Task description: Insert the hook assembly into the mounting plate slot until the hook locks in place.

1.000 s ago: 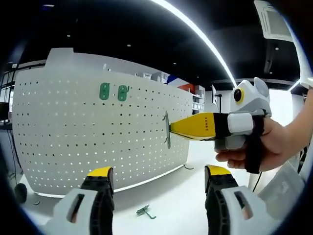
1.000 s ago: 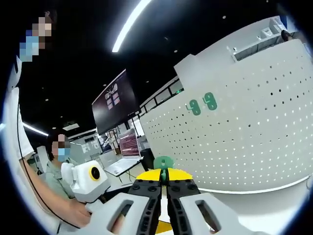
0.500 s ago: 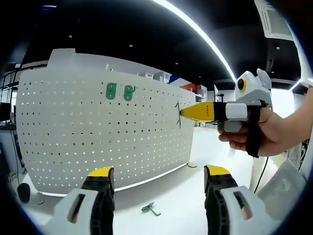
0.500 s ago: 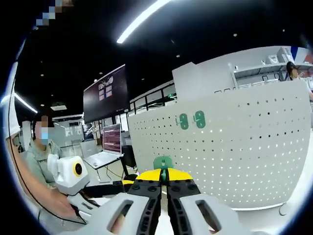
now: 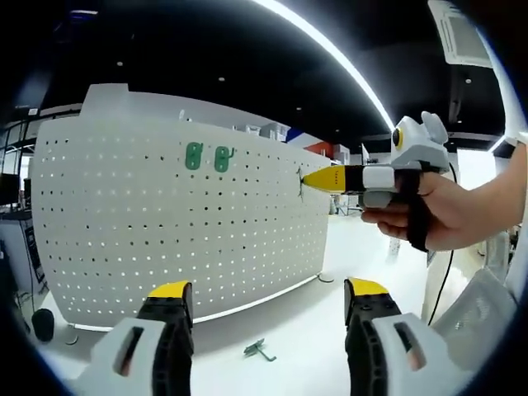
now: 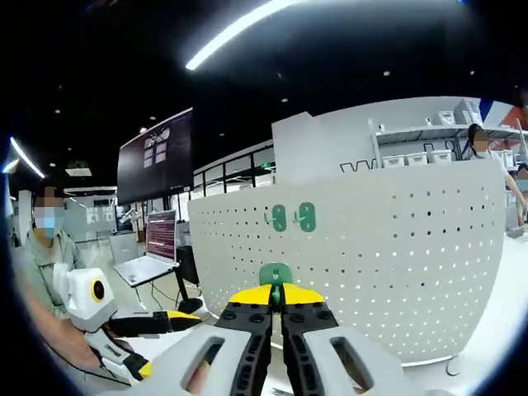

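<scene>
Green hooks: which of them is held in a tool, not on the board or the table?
The green hook pinched in the shut right tool. Two other green hooks hang on the pegboard; another lies on the table.

White perforated pegboard (image 5: 173, 231), green hooks (image 6: 294, 218), yellow-tipped tongs (image 5: 264, 297).

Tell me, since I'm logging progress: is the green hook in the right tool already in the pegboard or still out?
Out. The green hook sits clamped in the right tool, short of the pegboard.
</scene>
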